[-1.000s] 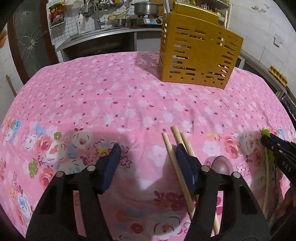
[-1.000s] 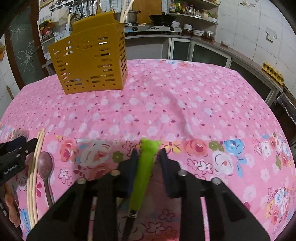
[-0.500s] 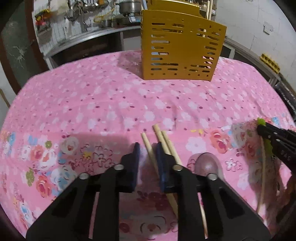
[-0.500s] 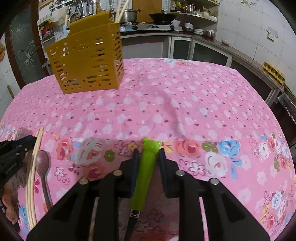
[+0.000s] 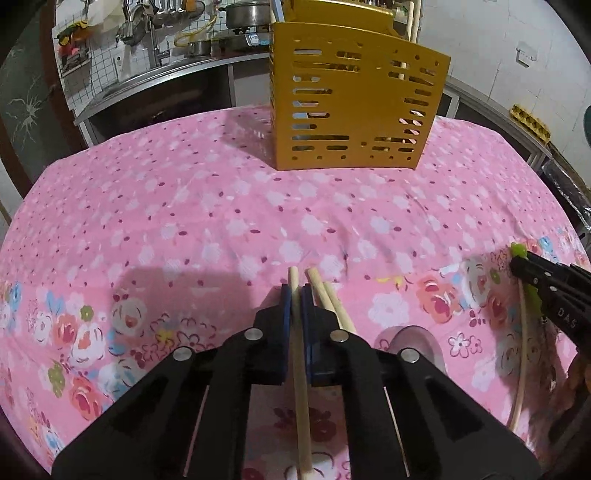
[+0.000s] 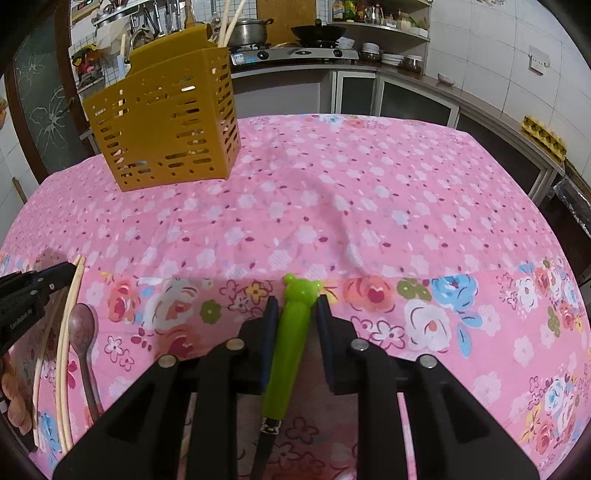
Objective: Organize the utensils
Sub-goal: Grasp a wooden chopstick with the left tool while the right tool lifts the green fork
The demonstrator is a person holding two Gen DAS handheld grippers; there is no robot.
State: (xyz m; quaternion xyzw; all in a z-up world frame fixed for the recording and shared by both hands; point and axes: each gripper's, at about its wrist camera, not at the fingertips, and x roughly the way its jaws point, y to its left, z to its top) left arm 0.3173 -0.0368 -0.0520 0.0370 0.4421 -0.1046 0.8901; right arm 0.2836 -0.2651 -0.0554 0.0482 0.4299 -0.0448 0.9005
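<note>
My left gripper [image 5: 294, 291] is closing tight on one wooden chopstick [image 5: 300, 387], and both blue pads press its sides. Two more chopsticks [image 5: 327, 295] lie just right of it, beside a dark spoon [image 5: 410, 338] half hidden by the finger. My right gripper [image 6: 297, 306] is shut on a utensil with a green bear-headed handle [image 6: 291, 343], low over the cloth. The yellow slotted utensil holder [image 5: 354, 110] stands at the far side of the table with chopsticks [image 6: 229, 18] sticking out of it. In the right wrist view the left gripper [image 6: 37, 284] shows at the left edge.
A pink flowered cloth [image 6: 332, 206] covers the whole table. Behind it run a kitchen counter with a stove [image 6: 295, 53], pots and a sink [image 5: 147, 74]. A person's hand [image 6: 14, 398] shows at the lower left. One thin chopstick [image 5: 522, 350] lies under the right gripper.
My left gripper's jaws went from wide open to shut on one chopstick after shifting right over it. The right gripper kept its hold on the green handle and stayed put.
</note>
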